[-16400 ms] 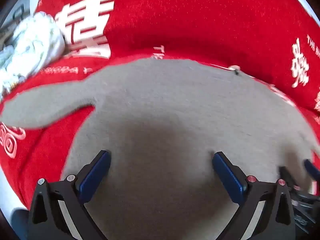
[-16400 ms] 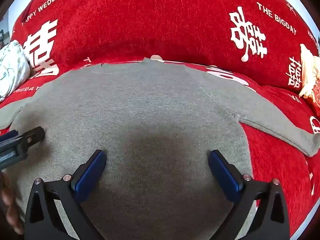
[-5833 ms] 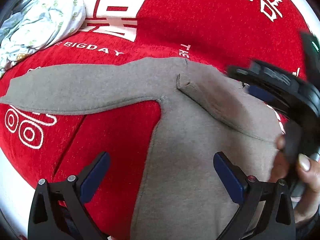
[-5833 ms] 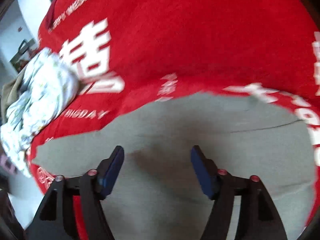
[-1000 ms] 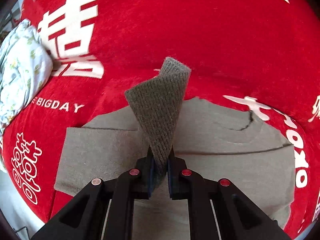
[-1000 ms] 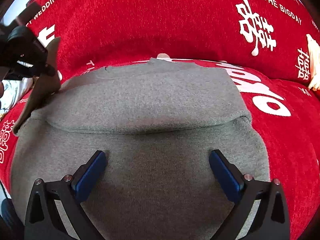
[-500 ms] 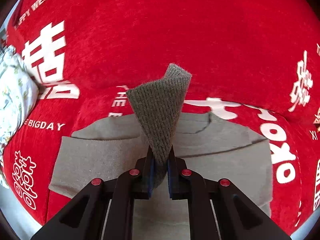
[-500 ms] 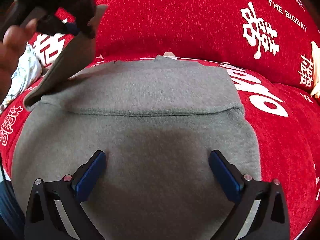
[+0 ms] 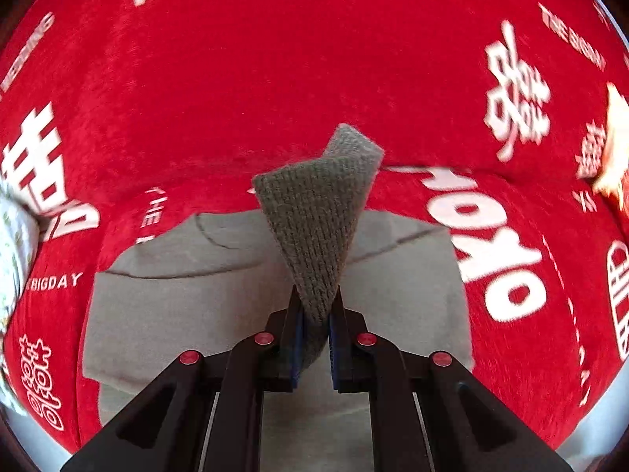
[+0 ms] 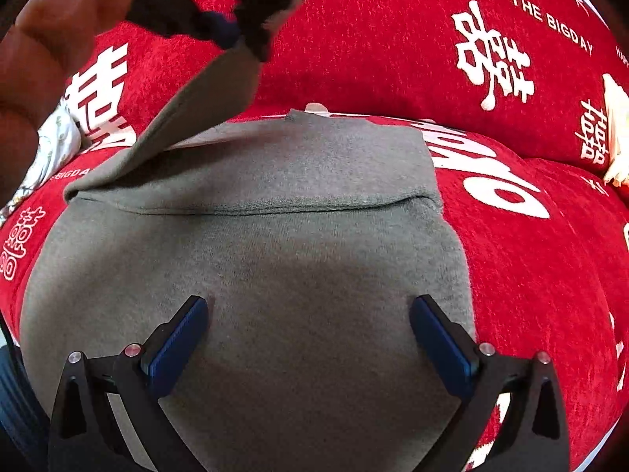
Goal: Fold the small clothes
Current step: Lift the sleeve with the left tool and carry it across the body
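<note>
Grey sweater is laid flat on red sofa cover, its left sleeve clamped and lifted by left gripper, right gripper held agape over the hem.

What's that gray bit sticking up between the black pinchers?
On the red sofa cover lies a gray sweater. Its left sleeve is pinched in the left gripper. It alone is lifted, while the rest lies flat.
</note>
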A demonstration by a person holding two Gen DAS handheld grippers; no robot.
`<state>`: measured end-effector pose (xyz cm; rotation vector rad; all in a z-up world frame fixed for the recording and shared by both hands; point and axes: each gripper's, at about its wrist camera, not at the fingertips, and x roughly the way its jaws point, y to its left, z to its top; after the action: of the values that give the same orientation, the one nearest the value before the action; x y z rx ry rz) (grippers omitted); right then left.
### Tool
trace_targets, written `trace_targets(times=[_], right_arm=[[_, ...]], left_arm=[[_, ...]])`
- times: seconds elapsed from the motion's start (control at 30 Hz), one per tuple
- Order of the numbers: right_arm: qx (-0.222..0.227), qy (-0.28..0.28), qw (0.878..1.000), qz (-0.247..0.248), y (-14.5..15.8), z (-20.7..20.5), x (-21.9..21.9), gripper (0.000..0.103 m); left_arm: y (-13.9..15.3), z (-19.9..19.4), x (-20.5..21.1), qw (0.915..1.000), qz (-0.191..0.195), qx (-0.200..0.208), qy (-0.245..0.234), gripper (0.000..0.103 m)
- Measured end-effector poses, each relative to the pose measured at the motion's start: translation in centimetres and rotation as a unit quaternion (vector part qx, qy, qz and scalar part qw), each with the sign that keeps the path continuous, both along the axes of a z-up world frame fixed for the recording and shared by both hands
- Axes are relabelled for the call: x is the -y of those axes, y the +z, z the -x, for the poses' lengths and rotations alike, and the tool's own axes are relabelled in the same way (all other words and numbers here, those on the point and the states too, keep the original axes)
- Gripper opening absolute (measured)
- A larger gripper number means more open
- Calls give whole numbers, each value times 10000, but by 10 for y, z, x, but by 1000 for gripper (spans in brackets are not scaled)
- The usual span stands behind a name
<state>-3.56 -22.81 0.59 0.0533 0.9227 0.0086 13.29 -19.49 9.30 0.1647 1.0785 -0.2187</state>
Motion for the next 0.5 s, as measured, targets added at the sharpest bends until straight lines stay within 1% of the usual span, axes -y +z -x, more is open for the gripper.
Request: trace_targets(times=[0.1, 0.13, 0.23, 0.33, 0.4, 0.5], right_arm=[[31, 22, 10000, 36, -1, 2, -1, 103], [38, 2, 10000, -16, -2, 3, 1, 103], [117, 2, 9998, -146, 1, 5, 7, 103], [107, 65, 9999, -20, 0, 7, 4, 103], [120, 82, 9999, 63, -1, 8, 2, 103], [141, 90, 9998, 88, -1, 11, 1, 103]], left_arm=[[-11, 1, 13, 9997, -50, -159, -154, 12], [-16, 0, 15, 9995, -35, -264, -187, 12], [-24, 2, 18, 9991, -21, -340, -263, 12], [-33, 3, 23, 9981, -13, -481, -383, 12], [-36, 4, 26, 9977, 13, -502, -465, 12], [-42, 10, 34, 9955, 110, -572, -745, 12]])
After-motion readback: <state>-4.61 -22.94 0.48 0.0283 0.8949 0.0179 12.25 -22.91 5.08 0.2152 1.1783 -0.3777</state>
